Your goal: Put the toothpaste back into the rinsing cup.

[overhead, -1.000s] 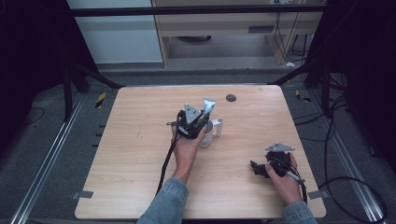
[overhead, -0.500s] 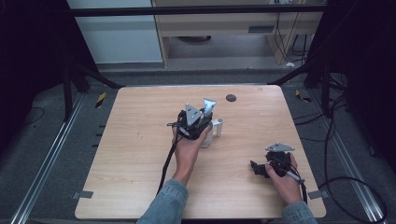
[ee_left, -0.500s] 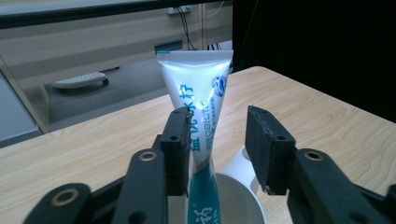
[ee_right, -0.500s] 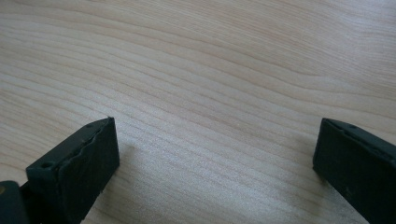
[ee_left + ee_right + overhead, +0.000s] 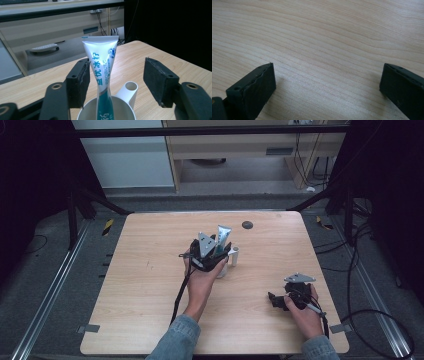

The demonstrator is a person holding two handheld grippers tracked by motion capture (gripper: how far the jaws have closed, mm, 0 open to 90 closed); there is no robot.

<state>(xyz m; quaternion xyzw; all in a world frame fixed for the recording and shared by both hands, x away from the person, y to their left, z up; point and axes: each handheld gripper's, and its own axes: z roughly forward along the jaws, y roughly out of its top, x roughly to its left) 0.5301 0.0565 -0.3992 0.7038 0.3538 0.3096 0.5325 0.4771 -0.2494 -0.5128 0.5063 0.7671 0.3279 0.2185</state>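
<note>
Near the middle of the wooden table (image 5: 140, 270) the person's left hand (image 5: 200, 282) holds the left gripper (image 5: 116, 82) up against a white cup (image 5: 125, 106), and a toothpaste tube (image 5: 101, 67) stands upright in that cup, crimped end on top, cap end down inside. The jaws have just been opening – the tube is between them, the left pad close beside it and perhaps brushing it, the right pad well clear, so nothing is gripped. The cup has a hollow round handle stub on the side away from the hand. Over toward the near right corner the right gripper (image 5: 280, 301) lies low at the tabletop in the other hand, its jaws spread wide with bare wood between them – nothing held
</note>
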